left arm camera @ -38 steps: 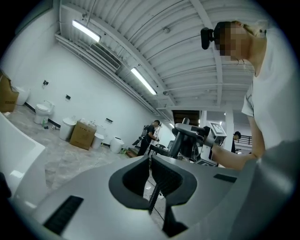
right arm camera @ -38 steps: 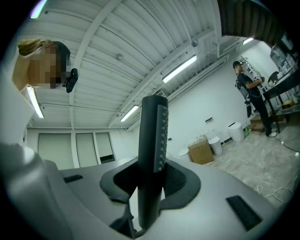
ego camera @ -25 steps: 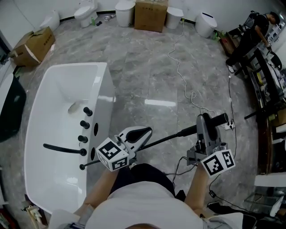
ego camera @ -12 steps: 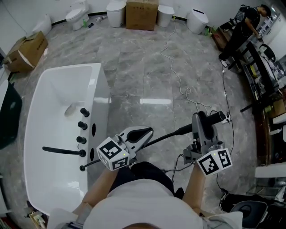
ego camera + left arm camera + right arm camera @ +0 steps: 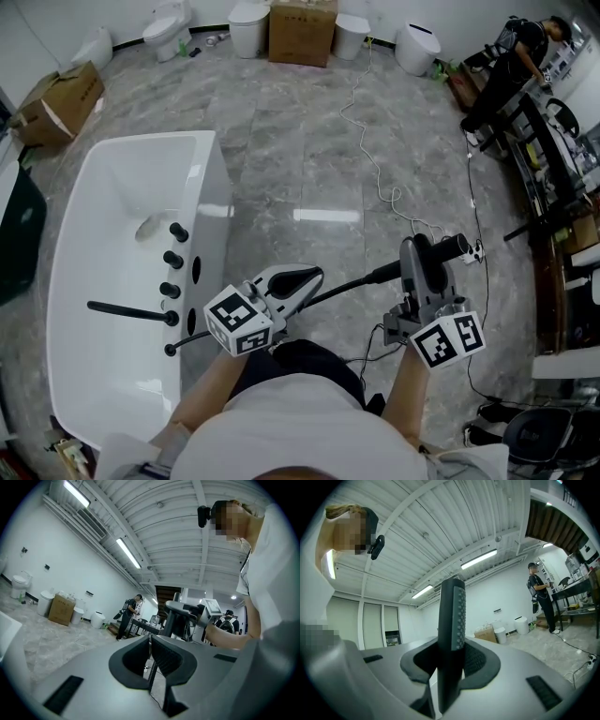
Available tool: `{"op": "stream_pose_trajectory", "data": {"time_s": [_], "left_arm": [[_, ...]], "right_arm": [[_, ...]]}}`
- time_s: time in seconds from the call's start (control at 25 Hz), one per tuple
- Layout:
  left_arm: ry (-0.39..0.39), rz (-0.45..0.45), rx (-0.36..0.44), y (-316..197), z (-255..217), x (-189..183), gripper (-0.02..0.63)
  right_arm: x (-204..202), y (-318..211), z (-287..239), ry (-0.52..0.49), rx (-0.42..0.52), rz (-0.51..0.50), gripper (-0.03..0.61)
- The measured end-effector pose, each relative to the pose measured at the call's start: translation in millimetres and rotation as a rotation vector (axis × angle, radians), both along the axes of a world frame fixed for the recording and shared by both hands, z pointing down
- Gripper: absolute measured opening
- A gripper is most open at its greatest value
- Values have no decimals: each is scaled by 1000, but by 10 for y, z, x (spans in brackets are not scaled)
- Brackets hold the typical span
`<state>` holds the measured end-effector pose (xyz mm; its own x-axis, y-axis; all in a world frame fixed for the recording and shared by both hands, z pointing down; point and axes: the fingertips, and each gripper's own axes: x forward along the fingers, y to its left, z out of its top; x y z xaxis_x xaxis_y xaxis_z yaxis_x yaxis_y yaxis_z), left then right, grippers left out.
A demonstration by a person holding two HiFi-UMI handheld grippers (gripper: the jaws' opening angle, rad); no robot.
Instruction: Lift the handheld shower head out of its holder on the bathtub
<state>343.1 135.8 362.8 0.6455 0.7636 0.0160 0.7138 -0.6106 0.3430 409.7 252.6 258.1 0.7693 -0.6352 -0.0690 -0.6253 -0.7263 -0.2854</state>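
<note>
My right gripper (image 5: pixel 424 255) is shut on the black handheld shower head (image 5: pixel 453 248), held out over the floor well right of the white bathtub (image 5: pixel 94 234). In the right gripper view the shower head (image 5: pixel 453 616) stands upright between the pads, its nubbed face turned right. Its black hose (image 5: pixel 342 289) runs left, passes under my left gripper (image 5: pixel 302 277) and reaches the tub's rim near the black knobs (image 5: pixel 172 260) and spout (image 5: pixel 127 311). In the left gripper view my left gripper (image 5: pixel 151 657) has its jaws together with nothing between them.
Cardboard boxes (image 5: pixel 302 31) and several toilets (image 5: pixel 251 21) line the far wall. A white cable (image 5: pixel 375 141) snakes across the marble floor. A person (image 5: pixel 511 70) stands by benches at the back right. Black cables lie on the floor near my right side.
The head view has shifted slightly. Both grippers and the shower head keep their places.
</note>
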Motion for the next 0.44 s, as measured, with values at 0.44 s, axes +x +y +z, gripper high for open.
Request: {"op": "stream_pose_trajectory", "data": {"time_s": [0.44], "left_arm": [[9,40,10,131,-34,26,20]], "right_arm": [[-36,-11,-22,-6,5,-10,114]]}}
